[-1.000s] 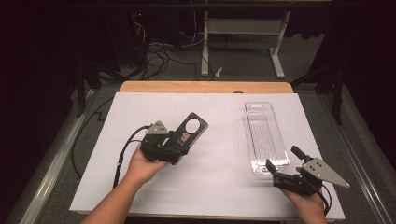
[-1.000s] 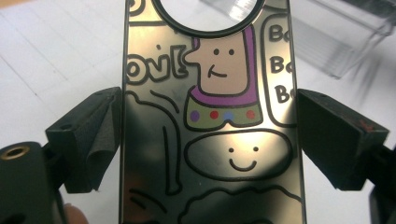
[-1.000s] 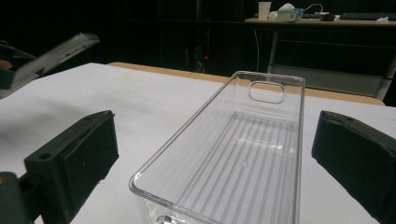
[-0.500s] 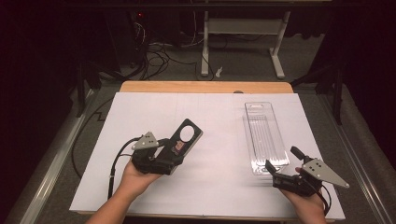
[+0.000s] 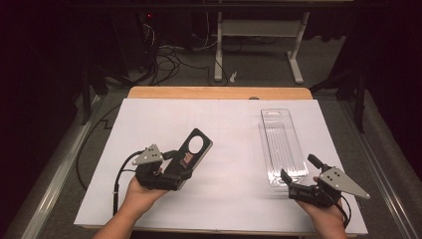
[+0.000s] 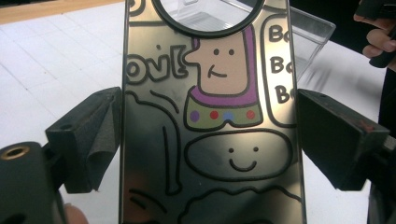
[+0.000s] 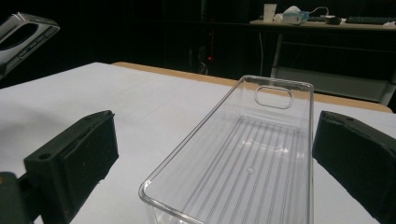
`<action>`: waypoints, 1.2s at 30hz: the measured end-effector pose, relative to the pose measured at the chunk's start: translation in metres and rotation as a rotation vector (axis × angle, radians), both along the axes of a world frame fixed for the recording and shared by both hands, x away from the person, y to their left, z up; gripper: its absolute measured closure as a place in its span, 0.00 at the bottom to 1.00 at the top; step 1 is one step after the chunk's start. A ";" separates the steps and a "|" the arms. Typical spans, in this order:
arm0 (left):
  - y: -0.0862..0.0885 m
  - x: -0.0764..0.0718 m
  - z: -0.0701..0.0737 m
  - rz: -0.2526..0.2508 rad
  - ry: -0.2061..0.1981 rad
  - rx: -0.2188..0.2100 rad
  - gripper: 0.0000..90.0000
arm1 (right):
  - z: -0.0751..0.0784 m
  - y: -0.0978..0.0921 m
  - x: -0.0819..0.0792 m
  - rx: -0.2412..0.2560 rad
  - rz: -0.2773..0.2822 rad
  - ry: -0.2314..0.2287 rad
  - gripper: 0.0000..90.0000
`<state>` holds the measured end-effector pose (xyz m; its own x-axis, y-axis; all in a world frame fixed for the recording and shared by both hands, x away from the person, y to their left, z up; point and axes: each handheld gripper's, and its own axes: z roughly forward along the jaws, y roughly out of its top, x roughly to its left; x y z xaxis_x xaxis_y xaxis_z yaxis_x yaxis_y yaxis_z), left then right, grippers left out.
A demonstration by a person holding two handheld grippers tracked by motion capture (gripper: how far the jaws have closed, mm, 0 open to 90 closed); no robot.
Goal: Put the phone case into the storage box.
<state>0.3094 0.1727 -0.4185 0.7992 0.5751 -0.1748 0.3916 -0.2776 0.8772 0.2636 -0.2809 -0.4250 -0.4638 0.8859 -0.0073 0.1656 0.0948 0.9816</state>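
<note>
Phone case [image 6: 212, 126]: cartoon lettering "ov!", "Bo" stacked at edge, partly cut off.

The tabletop [image 5: 164, 92] is covered by a large white sheet [image 5: 229, 129], and a strip of bare light wood is left showing along its far edge. Grey carpet [image 5: 259, 69] is seen on the floor beyond and at both sides. On the far floor, a white metal frame with two feet [image 5: 293, 55] is placed, and a tangle of dark cables [image 5: 169, 55] is spread to its left. A small red light [image 5: 149, 16] is seen glowing in the dark far background. The room beyond is kept dim; light is cast mainly on the white sheet. In the right gripper view, a far desk [image 7: 322, 23] is seen, with a white cup [image 7: 269, 11] and a keyboard [image 7: 371, 20] laid on it.
</note>
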 end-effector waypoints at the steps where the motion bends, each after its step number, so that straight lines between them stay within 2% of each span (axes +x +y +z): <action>1: 0.000 0.000 0.000 -0.001 0.000 -0.002 0.15 | 0.002 0.001 0.001 0.007 0.003 0.005 0.02; 6: 0.001 0.000 0.001 -0.002 -0.004 -0.008 0.15 | 0.018 0.013 0.003 -0.006 0.030 0.001 0.02; 13: 0.004 0.000 0.003 0.002 -0.012 -0.017 0.15 | 0.024 0.022 0.008 -0.015 0.041 -0.004 0.02; 20: 0.006 0.001 0.004 0.002 -0.016 -0.021 0.15 | 0.031 0.032 0.019 -0.001 0.065 -0.005 0.02; 30: 0.006 0.000 0.005 -0.003 -0.025 -0.021 0.15 | 0.045 0.056 0.031 -0.011 0.111 -0.026 0.02; 35: 0.005 0.000 0.005 -0.014 -0.020 -0.028 0.15 | 0.051 0.069 0.035 -0.008 0.146 -0.029 0.01; 36: 0.004 0.000 0.005 -0.016 -0.023 -0.024 0.15 | 0.052 0.074 0.036 -0.009 0.184 -0.035 0.00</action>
<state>0.3090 0.1771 -0.4133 0.8122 0.5581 -0.1699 0.3672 -0.2628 0.8922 0.2994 -0.2073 -0.3727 -0.6176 0.7857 -0.0340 0.1105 0.1294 0.9854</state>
